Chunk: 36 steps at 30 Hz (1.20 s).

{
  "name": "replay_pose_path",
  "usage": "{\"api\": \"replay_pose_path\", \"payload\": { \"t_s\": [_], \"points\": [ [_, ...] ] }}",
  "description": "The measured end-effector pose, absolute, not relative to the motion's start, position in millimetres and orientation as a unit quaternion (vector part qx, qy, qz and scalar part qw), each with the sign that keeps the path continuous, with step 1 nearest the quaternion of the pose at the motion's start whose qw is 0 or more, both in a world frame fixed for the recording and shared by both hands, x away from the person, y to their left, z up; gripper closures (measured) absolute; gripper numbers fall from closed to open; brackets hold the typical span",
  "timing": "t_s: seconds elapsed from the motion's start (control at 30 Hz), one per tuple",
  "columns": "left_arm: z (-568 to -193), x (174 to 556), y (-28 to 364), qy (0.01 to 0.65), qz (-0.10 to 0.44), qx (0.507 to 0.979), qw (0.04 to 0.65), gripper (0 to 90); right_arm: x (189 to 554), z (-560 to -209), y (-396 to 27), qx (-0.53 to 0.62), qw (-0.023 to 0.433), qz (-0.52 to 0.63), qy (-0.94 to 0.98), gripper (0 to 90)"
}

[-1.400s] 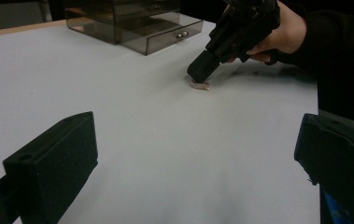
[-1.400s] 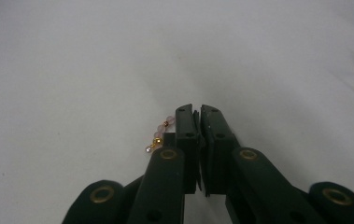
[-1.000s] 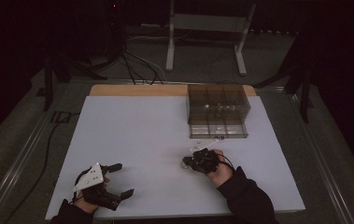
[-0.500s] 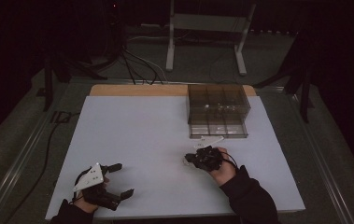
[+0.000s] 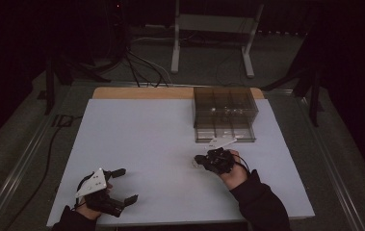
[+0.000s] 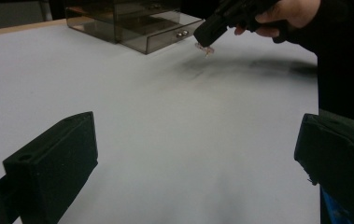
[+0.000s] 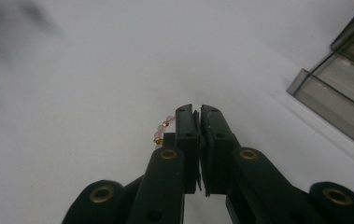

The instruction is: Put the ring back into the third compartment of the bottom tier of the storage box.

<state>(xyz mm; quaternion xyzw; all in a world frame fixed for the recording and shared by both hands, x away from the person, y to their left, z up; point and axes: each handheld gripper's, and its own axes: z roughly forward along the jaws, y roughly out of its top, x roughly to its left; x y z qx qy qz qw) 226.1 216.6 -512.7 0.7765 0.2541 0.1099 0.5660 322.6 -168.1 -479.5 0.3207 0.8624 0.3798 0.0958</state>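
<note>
My right gripper [image 5: 200, 160] hovers low over the white table [image 5: 136, 144], just in front of a smoked clear drawer box [image 5: 224, 113]. Its jaws are shut on a small string of pink and gold beads [image 7: 161, 130], which sticks out to the left of the closed tips [image 7: 197, 112]. In the left gripper view the same beads [image 6: 205, 48] dangle under the right gripper's tip [image 6: 207, 33]. My left gripper [image 5: 122, 185] rests near the table's front left corner, open, with nothing between its two black jaws [image 6: 198, 158].
The drawer box [image 6: 137, 21] stands at the back right of the table, its corner close to my right gripper [image 7: 347, 93]. A wooden strip [image 5: 141, 92] runs along the far edge. Cables and a white stand [image 5: 209, 33] lie on the floor beyond.
The right hand has drifted slightly to the right and toward the drawer box, still closed on the beads. The left hand has stayed put.
</note>
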Motion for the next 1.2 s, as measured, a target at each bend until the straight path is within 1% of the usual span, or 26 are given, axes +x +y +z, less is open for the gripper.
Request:
{"api": "replay_pose_path", "payload": {
  "t_s": [0.8,1.2],
  "points": [
    [-513,226,216,0.255,0.109,0.776,0.566,0.5,329,-463,-195,0.352,0.119,0.395,0.84,86.4],
    [-513,226,216,0.255,0.108,0.776,0.567,0.5,334,-454,-215,0.376,0.135,0.403,0.824,86.5]
  ]
}}
